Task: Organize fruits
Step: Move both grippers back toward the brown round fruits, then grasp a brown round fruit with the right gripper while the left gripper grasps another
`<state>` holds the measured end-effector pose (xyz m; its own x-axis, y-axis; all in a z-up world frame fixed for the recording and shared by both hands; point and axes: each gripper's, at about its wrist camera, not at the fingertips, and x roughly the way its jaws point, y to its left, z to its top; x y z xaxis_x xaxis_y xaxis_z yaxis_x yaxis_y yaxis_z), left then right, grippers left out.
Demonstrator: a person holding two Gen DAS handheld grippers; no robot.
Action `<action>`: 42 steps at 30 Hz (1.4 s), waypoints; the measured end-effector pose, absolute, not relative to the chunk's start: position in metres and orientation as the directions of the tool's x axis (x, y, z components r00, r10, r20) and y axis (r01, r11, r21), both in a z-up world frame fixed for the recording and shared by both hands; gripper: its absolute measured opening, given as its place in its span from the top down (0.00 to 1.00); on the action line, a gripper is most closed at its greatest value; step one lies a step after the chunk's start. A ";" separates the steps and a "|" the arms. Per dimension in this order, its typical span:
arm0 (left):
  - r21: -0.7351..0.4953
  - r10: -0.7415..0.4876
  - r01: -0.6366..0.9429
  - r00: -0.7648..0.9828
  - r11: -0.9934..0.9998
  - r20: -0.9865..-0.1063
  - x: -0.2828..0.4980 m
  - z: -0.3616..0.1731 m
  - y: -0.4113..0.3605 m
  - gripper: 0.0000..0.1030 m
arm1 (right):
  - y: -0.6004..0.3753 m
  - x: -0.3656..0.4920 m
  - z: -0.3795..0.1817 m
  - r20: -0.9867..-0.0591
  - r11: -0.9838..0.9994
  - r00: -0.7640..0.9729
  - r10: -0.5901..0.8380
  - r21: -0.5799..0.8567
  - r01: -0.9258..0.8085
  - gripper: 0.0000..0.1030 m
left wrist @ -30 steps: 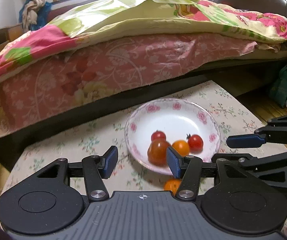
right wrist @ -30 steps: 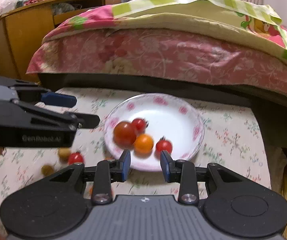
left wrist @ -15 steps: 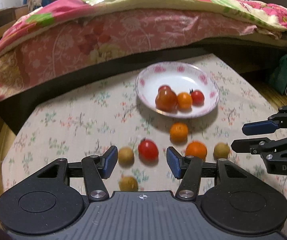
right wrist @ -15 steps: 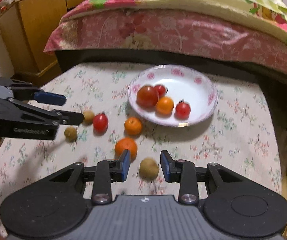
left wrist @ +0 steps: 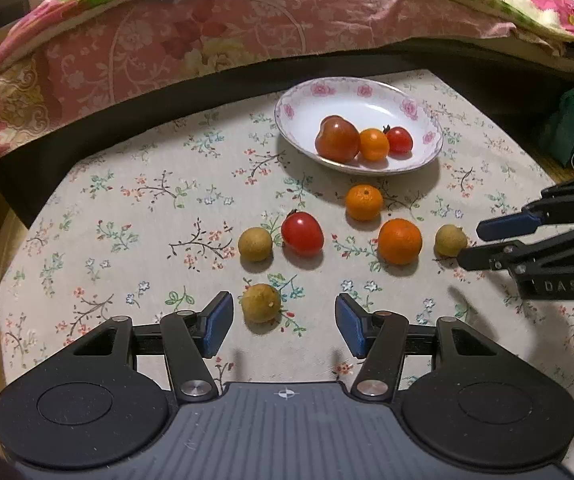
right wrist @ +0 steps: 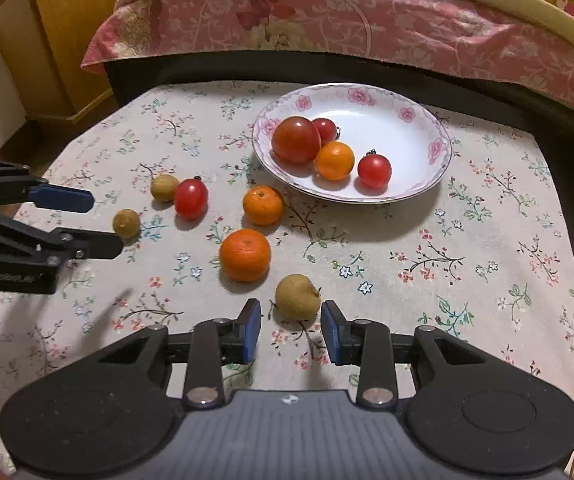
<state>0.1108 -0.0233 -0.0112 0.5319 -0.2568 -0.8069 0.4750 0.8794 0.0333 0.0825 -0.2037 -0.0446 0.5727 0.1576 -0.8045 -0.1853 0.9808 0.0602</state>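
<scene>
**Both grippers poised over loose fruit beside a half-filled plate**

I saw a bed draped in a pink floral quilt (left wrist: 215,40) filling the background, and in front of it a low table under a cream cloth printed with small flowers (left wrist: 135,208). Toward the far side of the cloth sat a white shallow plate with pink roses on its rim (right wrist: 419,100), already holding four fruits: a large red tomato, two small red cherry tomatoes and a small orange one.

Loose fruit lay on the cloth nearer me: a larger orange tangerine (right wrist: 245,255), a smaller orange tangerine (right wrist: 263,205), a red cherry tomato (right wrist: 191,199) and three small tan, rough-skinned round fruits.

My left gripper (left wrist: 283,326) was released, its blue pads wide apart and holding nothing, with one tan fruit (left wrist: 261,303) just ahead of it, nearer the left pad. My right gripper (right wrist: 291,332) was also released and empty, with another tan fruit (right wrist: 298,296) sitting just ahead of the gap between its pads.

I judged the step in hand to be picking up these tan fruits. To do it well, I would centre each fruit between the pads, advance until the pads flanked its widest part, and close gently, since round fruit rolls easily on cloth.
</scene>
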 end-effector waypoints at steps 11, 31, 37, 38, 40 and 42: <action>0.031 -0.239 0.460 0.516 0.887 -0.823 0.128 -0.032 -0.025 0.39 | -0.203 0.102 -0.060 -0.821 0.979 0.547 0.165 0.069 -0.193 0.68; 0.052 -0.245 0.509 0.499 0.859 -0.831 0.123 -0.037 -0.039 0.62 | -0.203 0.094 -0.056 -0.824 0.976 0.541 0.167 0.062 -0.207 0.72; 0.026 -0.280 0.544 0.472 0.838 -0.836 0.113 -0.036 -0.043 0.63 | -0.196 0.084 -0.050 -0.820 0.967 0.534 0.203 0.084 -0.238 0.72; 0.029 -0.280 0.551 0.468 0.834 -0.838 0.113 -0.038 -0.044 0.63 | -0.195 0.083 -0.051 -0.821 0.966 0.532 0.205 0.083 -0.245 0.72; 0.030 -0.278 0.556 0.461 0.831 -0.843 0.112 -0.042 -0.046 0.61 | -0.192 0.082 -0.053 -0.826 0.963 0.524 0.205 0.076 -0.258 0.72; 0.030 -0.281 0.557 0.463 0.830 -0.841 0.113 -0.042 -0.047 0.60 | -0.192 0.082 -0.055 -0.830 0.963 0.518 0.206 0.076 -0.260 0.72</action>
